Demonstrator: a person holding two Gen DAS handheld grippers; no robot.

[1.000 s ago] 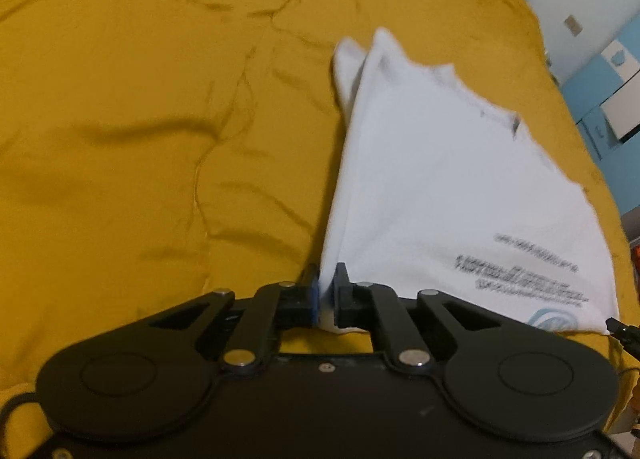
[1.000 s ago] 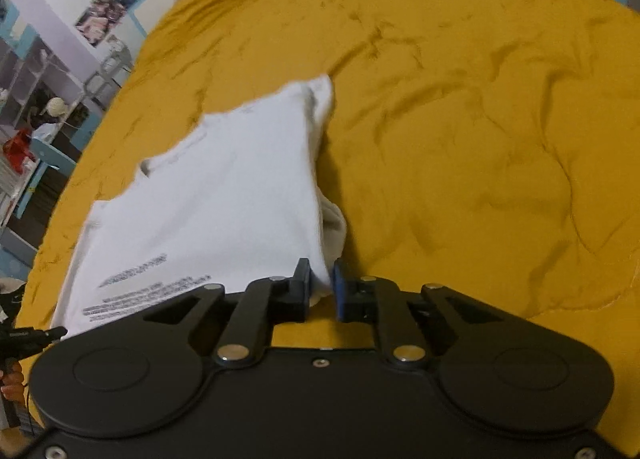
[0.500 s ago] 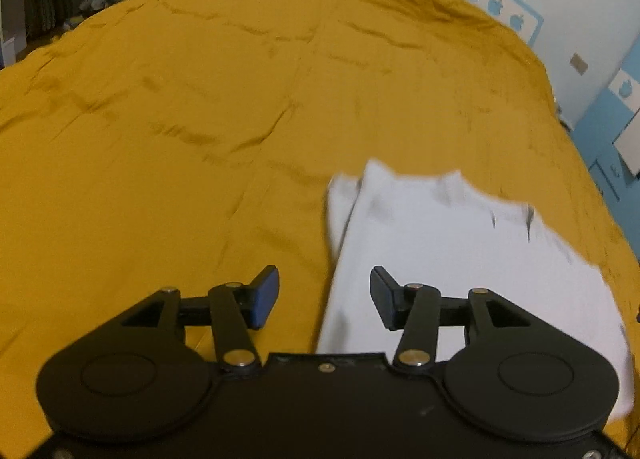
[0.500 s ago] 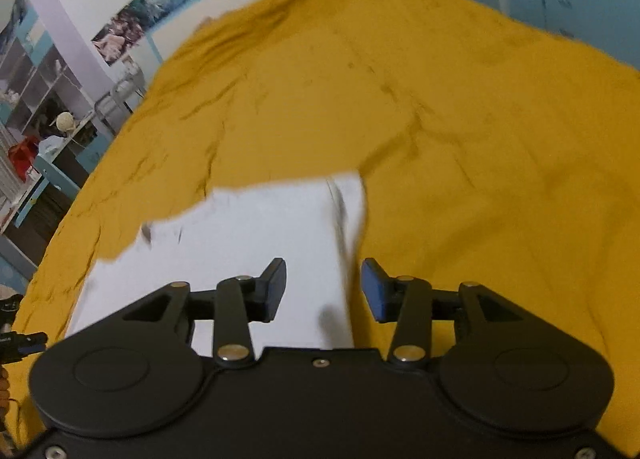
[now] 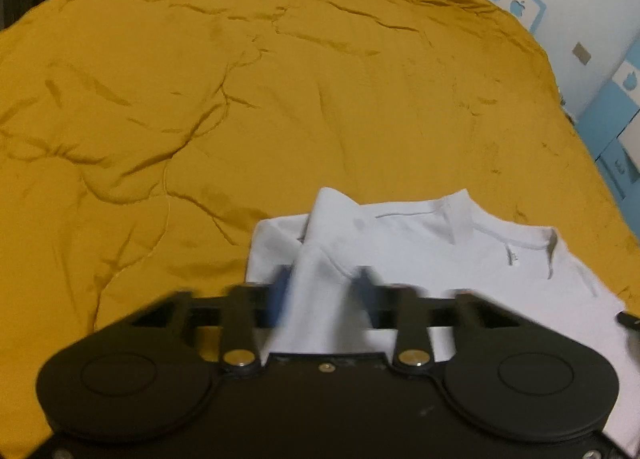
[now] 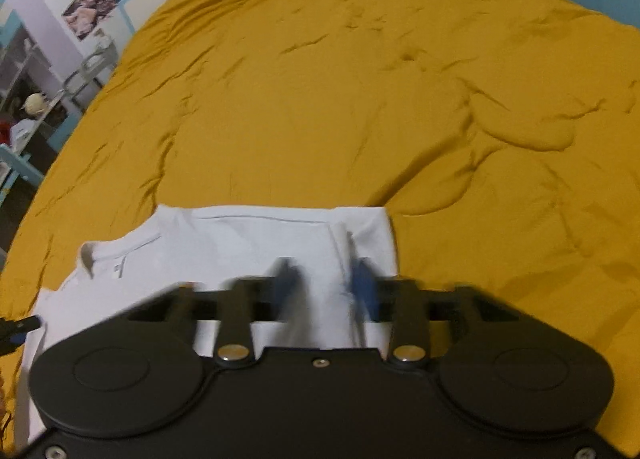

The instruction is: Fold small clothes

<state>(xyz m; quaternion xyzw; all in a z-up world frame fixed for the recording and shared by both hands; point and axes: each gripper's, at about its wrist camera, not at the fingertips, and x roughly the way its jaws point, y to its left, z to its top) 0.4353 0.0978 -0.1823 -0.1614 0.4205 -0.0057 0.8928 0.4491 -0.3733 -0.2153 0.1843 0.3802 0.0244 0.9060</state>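
We have the white T-shirt (image 5: 420, 243) lying flat on the mustard bedspread (image 5: 240, 99), close to the bed's near edge, its collar toward the far side and its two sides turned in over the middle, which reads to us as a fold partly made. Our left gripper (image 5: 322, 291) hangs over the shirt's left folded edge and our right gripper (image 6: 324, 287) over the right one, each angled down at the cloth; we judge they sit at the two sides so that both can be taken at once and the next fold carried evenly. In both wrist views the fingers are smeared by motion blur. The left fingers are drawing together, with a raised ridge of the folded cloth between them, but we cannot tell whether the pads are pressing on it yet. The right fingers are closing too, a gap showing between them and white cloth lying in that gap, not visibly pinched. The rest of the bedspread ahead lies bare and wrinkled, giving us room to fold toward the far edge.
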